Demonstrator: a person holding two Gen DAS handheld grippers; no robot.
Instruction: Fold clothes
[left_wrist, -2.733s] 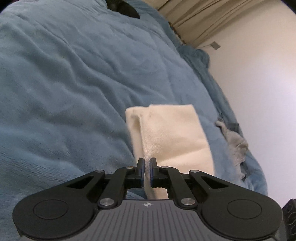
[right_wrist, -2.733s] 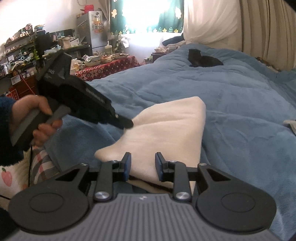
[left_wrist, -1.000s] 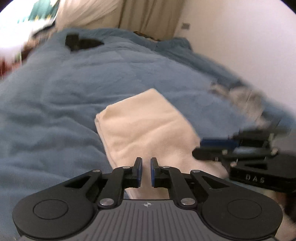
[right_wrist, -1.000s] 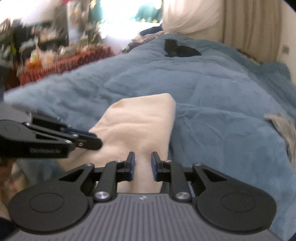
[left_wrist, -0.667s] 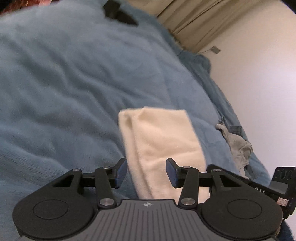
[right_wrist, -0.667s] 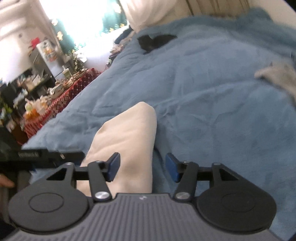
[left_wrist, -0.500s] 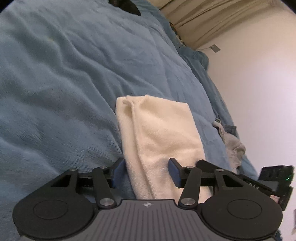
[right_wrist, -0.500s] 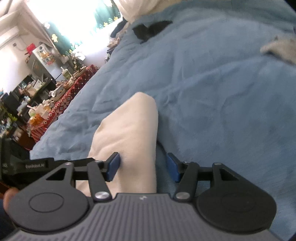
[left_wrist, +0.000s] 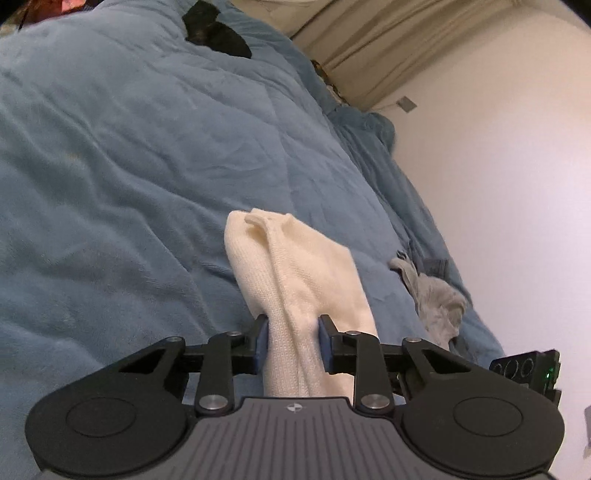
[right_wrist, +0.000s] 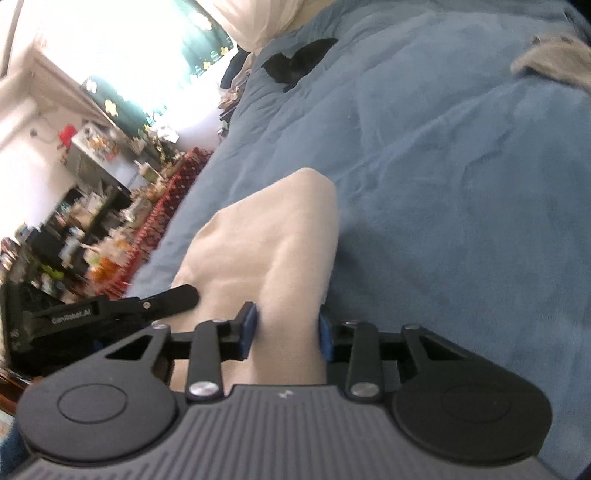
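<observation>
Closing on the near end of the folded cream garment (left_wrist: 295, 295), the left claw (left_wrist: 291, 341) has its blue pads pressed into the knit. The right claw (right_wrist: 286, 330) is closing too, pinching the same end's other corner. The garment lies on a blue bedspread (left_wrist: 129, 166), a grey cloth (left_wrist: 436, 299) nearby.

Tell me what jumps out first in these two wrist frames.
The folded cream garment lying on the blue blanket, its near end between the pads of both grippers: the left gripper and the right gripper are closing on it. Past it, a crumpled grey garment lies by the wall, and a small black item at the blanket's far end.
</observation>
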